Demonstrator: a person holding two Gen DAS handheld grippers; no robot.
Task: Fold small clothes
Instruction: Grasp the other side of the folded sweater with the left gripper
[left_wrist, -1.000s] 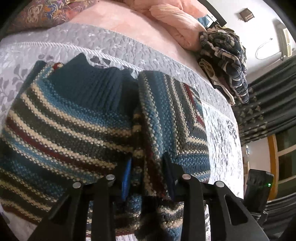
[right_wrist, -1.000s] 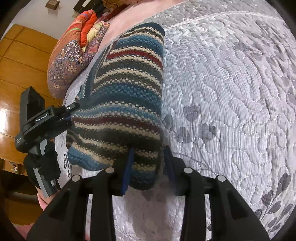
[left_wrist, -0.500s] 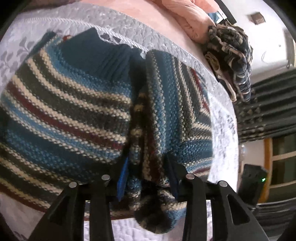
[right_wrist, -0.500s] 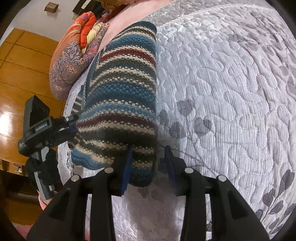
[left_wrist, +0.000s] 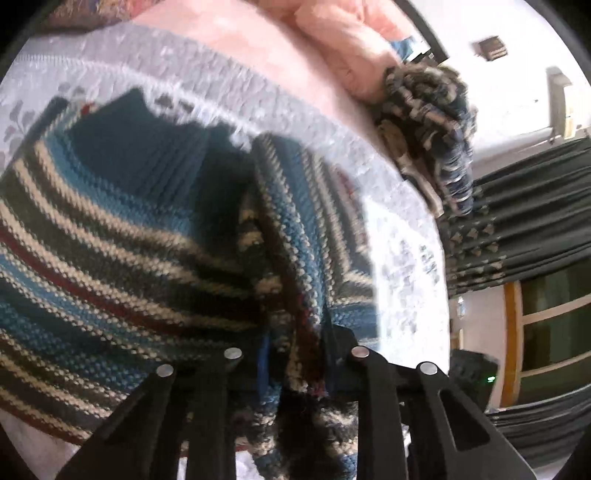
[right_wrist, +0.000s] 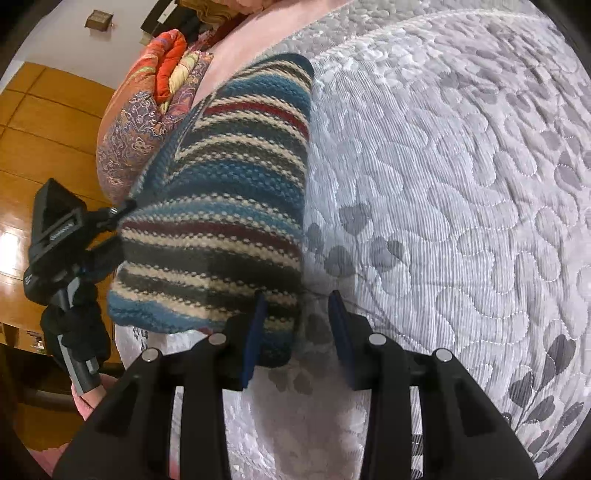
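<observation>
Bedroom; grey quilt (right_wrist: 461, 184) on a bed, pink blanket (left_wrist: 295, 62) at its far edge. Striped knit sweater (left_wrist: 110, 236) lies mid-quilt, one side panel lifted over the body. Left gripper (left_wrist: 295, 365) pinches a bunched fold of knit. Right gripper (right_wrist: 295, 332): fingers part-open, hem corner against the left pad only. Judgement: thick, soft, floppy, grippy, not fragile. Best held at hem corners and fold edges; loose stitches may snag.

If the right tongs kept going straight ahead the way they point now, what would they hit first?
Probably the striped sweater: its folded edge already sits between the open right tongs, near the left pad. Beyond the gap lies the grey quilt; depth is hard to judge.
</observation>
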